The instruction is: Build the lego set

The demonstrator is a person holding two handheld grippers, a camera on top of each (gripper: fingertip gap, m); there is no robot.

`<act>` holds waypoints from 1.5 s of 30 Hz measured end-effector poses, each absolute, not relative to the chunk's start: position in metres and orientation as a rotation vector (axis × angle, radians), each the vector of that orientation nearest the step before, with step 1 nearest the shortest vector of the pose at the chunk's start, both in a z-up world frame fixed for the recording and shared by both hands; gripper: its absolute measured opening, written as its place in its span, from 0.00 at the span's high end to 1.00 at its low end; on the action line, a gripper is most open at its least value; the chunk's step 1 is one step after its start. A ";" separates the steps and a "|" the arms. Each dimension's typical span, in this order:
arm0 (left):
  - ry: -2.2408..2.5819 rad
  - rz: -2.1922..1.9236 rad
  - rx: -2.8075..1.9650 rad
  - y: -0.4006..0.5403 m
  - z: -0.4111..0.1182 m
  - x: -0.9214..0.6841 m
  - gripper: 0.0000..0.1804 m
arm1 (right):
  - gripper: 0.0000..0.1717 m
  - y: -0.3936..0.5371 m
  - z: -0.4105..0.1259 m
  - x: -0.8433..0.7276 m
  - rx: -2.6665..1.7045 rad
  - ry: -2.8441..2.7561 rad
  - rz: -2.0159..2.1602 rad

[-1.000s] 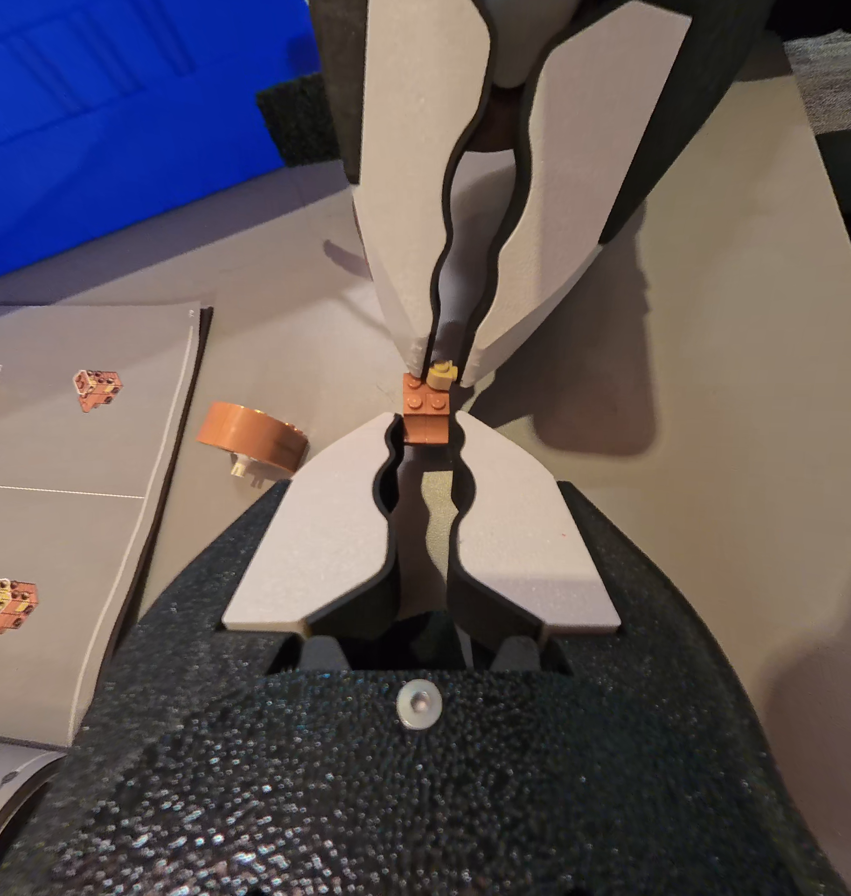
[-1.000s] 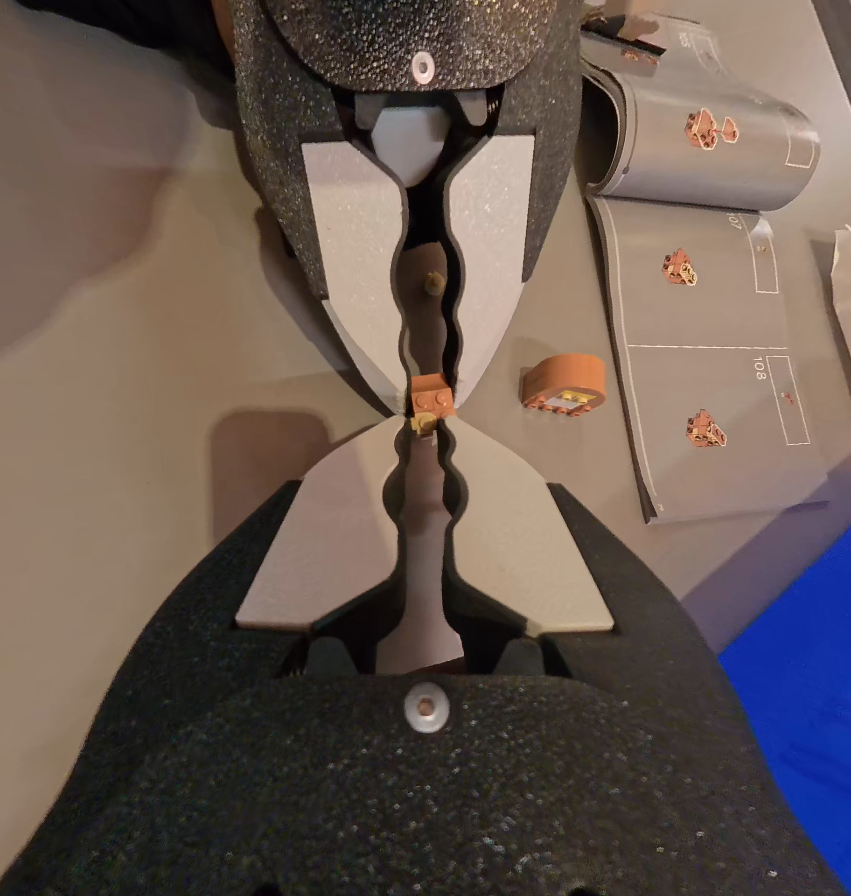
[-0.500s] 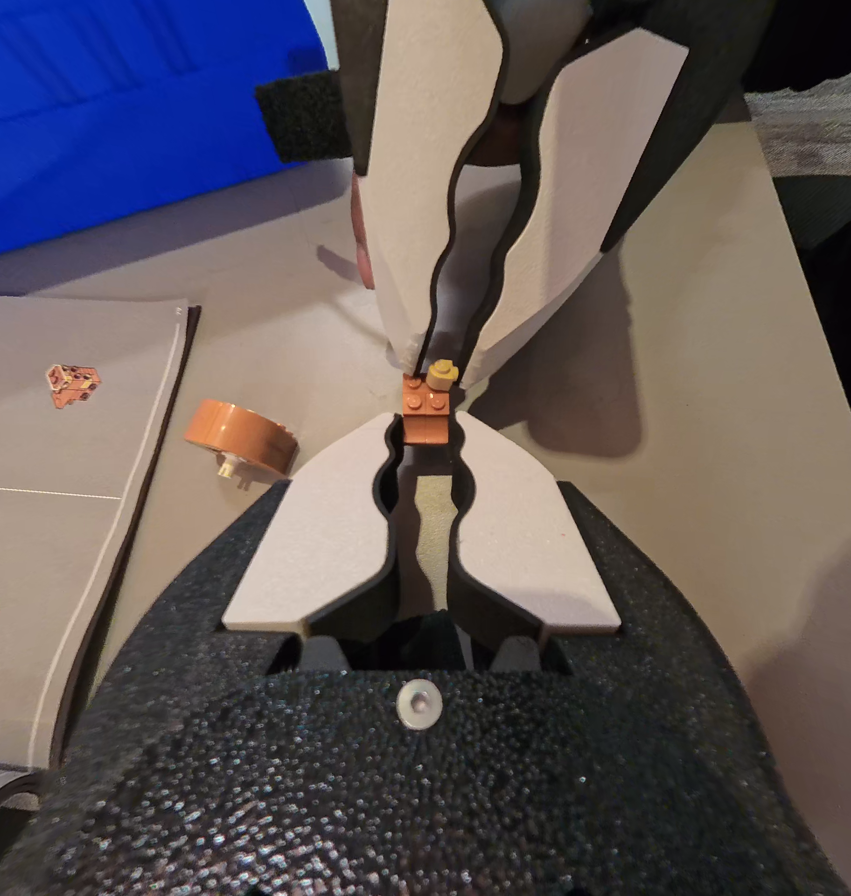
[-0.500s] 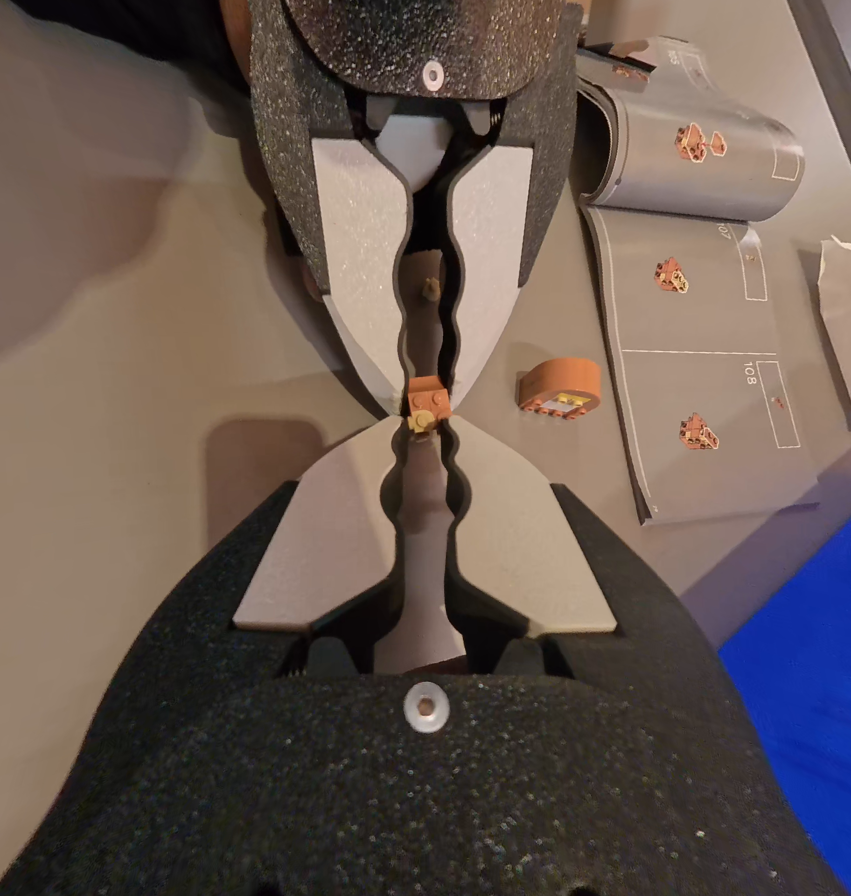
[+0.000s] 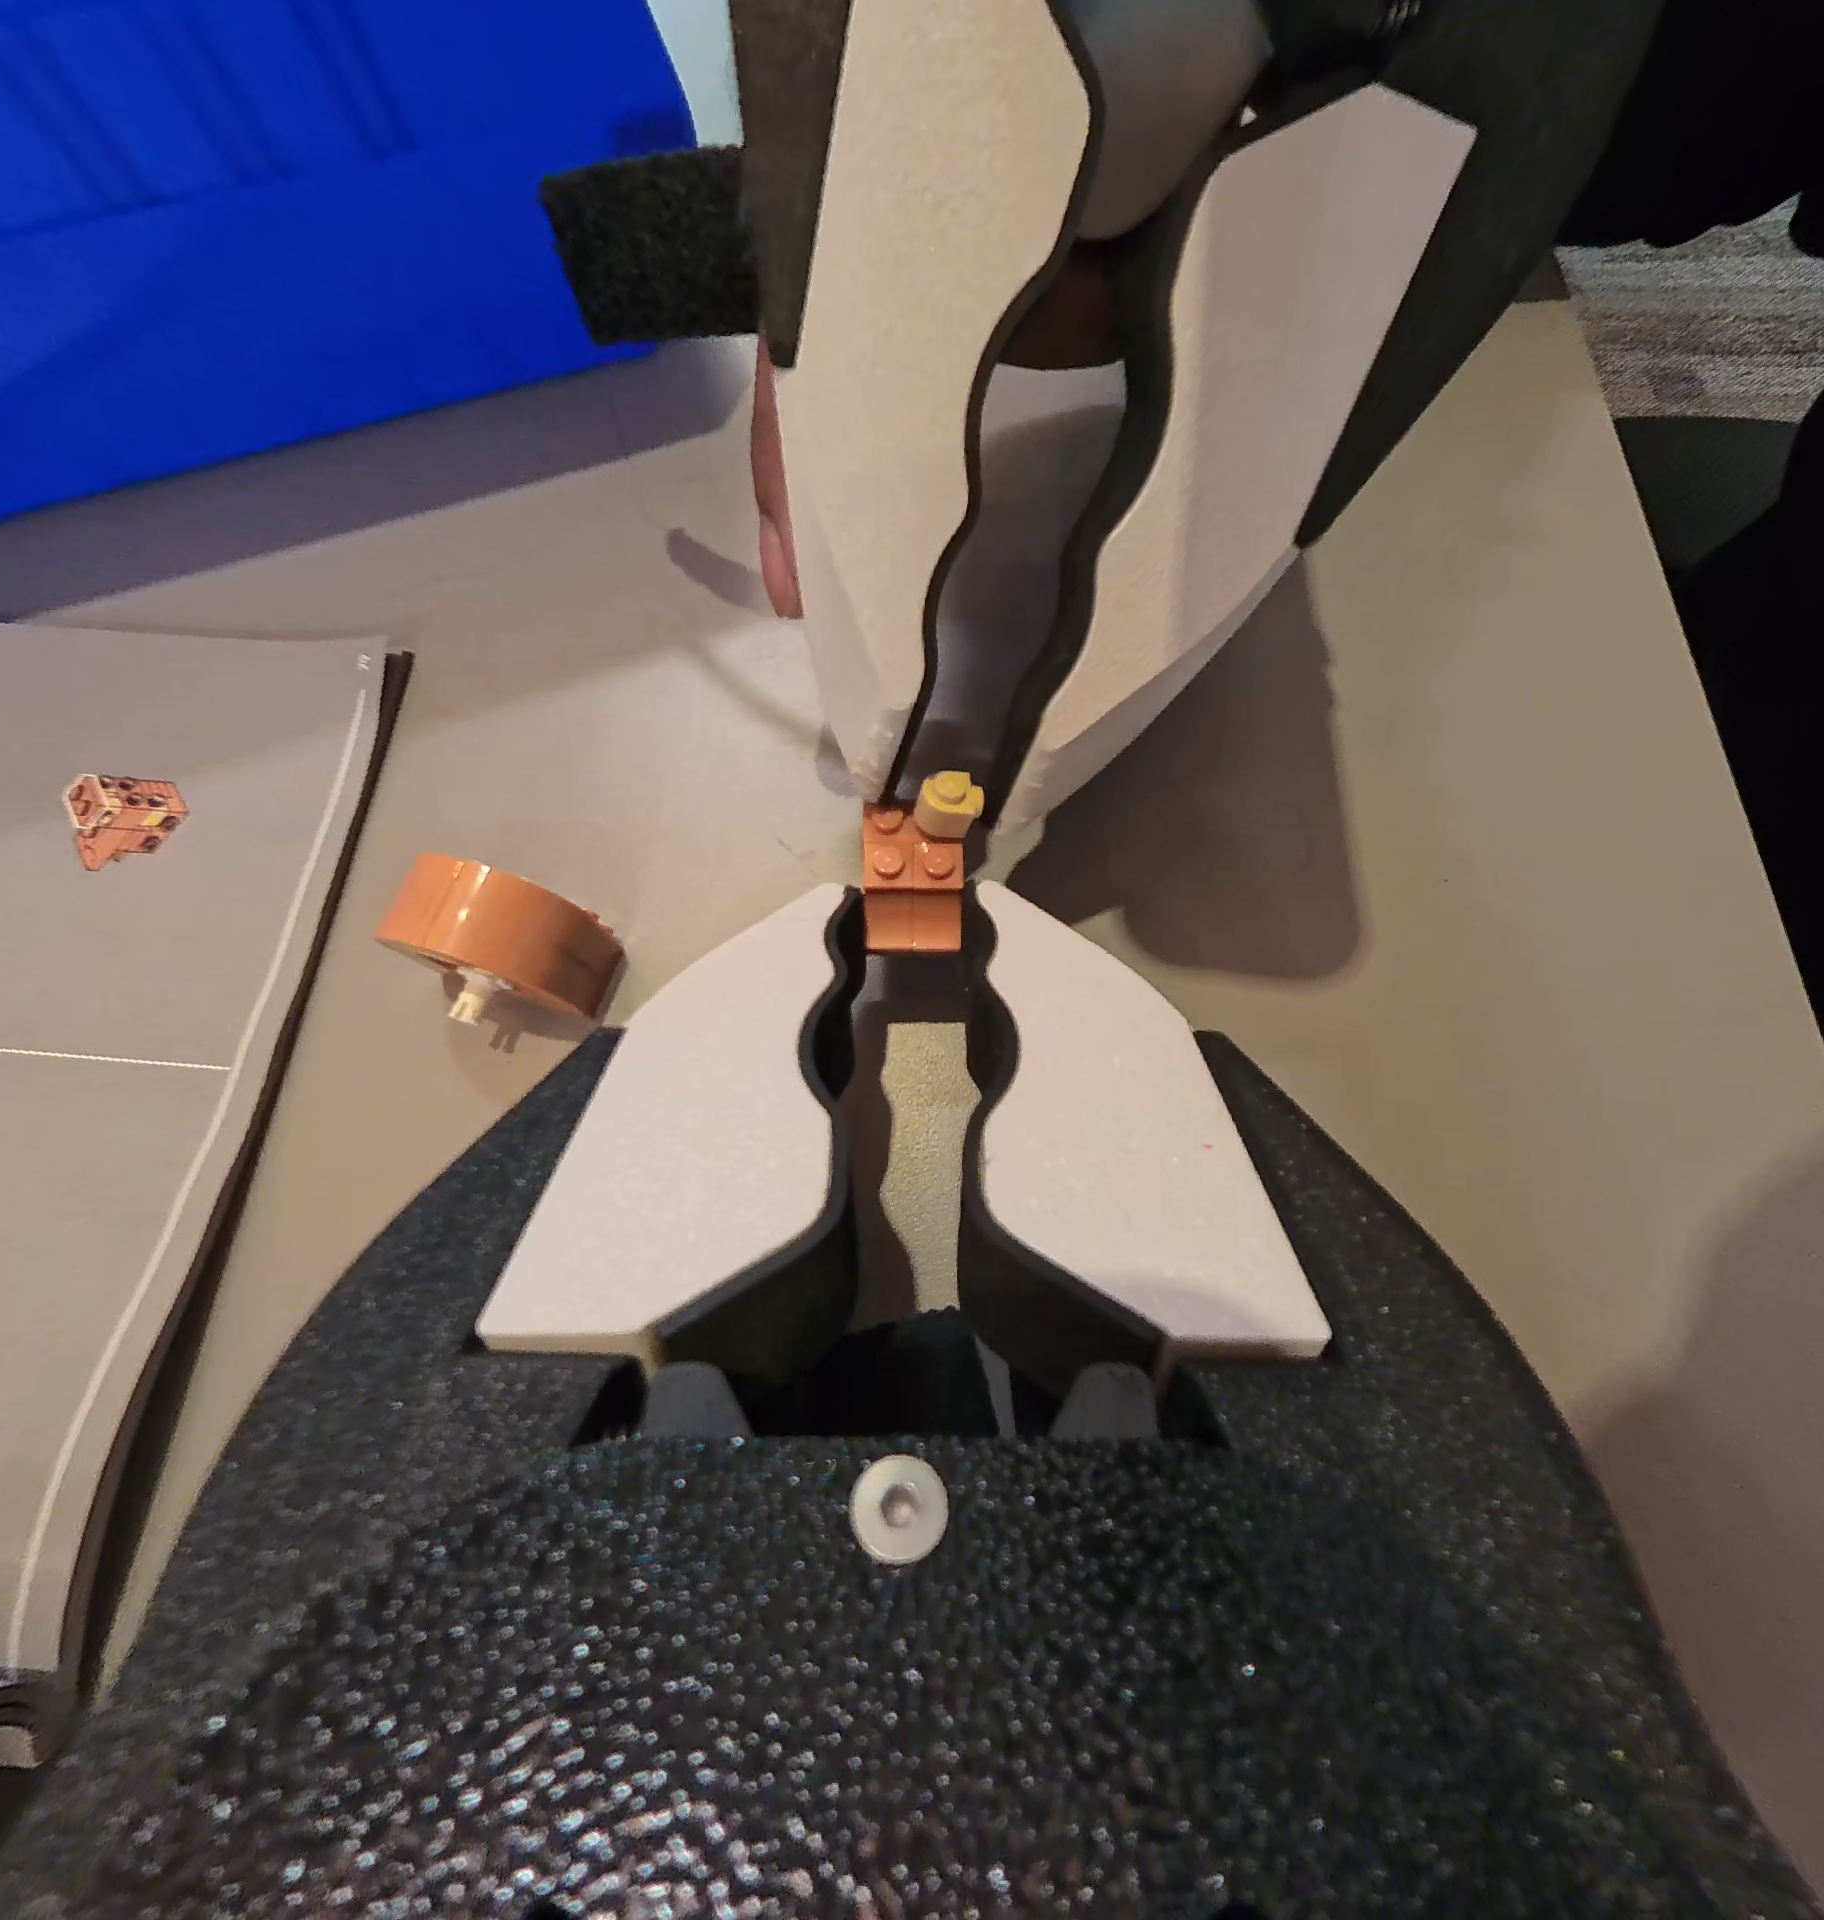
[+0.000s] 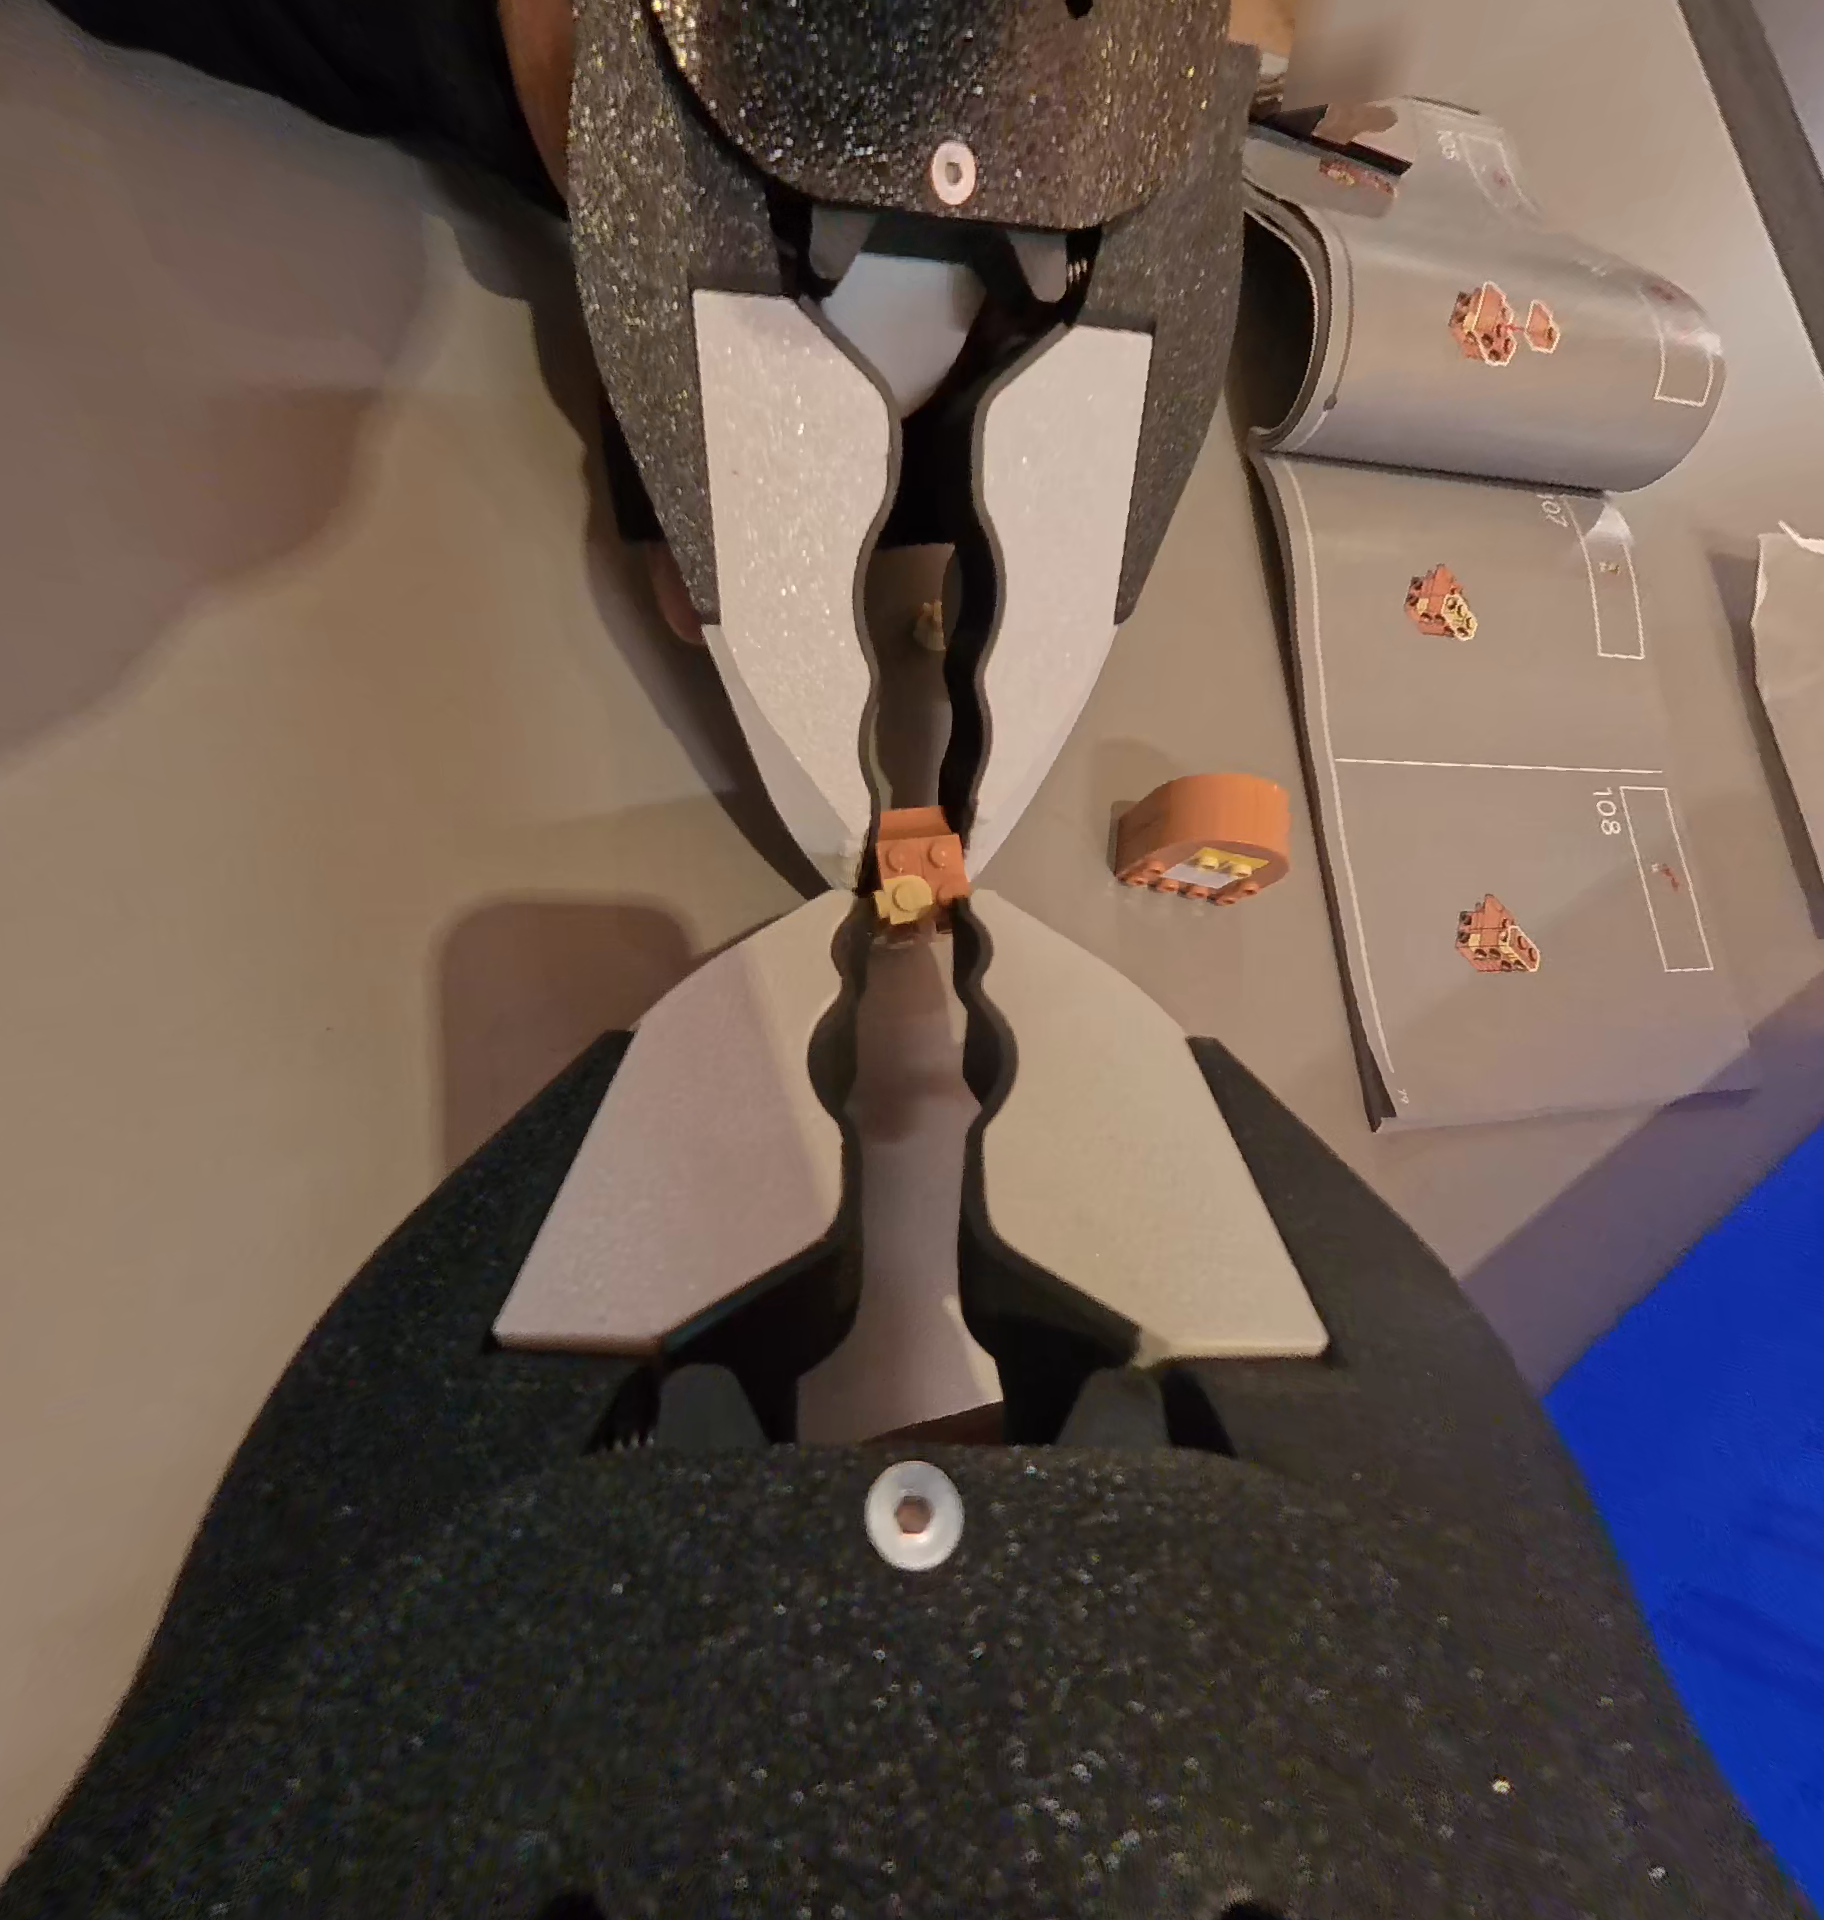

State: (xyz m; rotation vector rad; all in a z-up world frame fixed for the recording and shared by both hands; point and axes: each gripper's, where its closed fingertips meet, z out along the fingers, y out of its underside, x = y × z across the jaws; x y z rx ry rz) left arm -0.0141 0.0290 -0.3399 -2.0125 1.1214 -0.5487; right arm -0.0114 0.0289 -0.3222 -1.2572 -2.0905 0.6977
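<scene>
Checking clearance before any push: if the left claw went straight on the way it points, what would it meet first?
Probably the right claw, whose tips face it just beyond the brown brick that the left claw holds; depth is unclear.

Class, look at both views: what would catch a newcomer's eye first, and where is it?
Dead centre, two tools meet tip to tip: the left tool clamps a small brown brick with a tan round piece on top, beside the open right tool. A brown rounded block lies nearby, by an open instruction booklet.
</scene>
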 end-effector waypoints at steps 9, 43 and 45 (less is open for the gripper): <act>1.021 -0.662 -2.031 0.030 -0.331 -0.019 0.91 | 0.80 0.028 -0.317 -0.008 -1.061 -2.104 0.724; 0.840 -0.985 -2.039 0.019 -0.301 -0.031 0.91 | 0.73 0.022 -0.287 -0.033 -0.271 -1.679 0.396; 0.849 -0.979 -2.044 0.018 -0.302 -0.030 0.91 | 0.73 0.019 -0.288 -0.034 -0.249 -1.685 0.383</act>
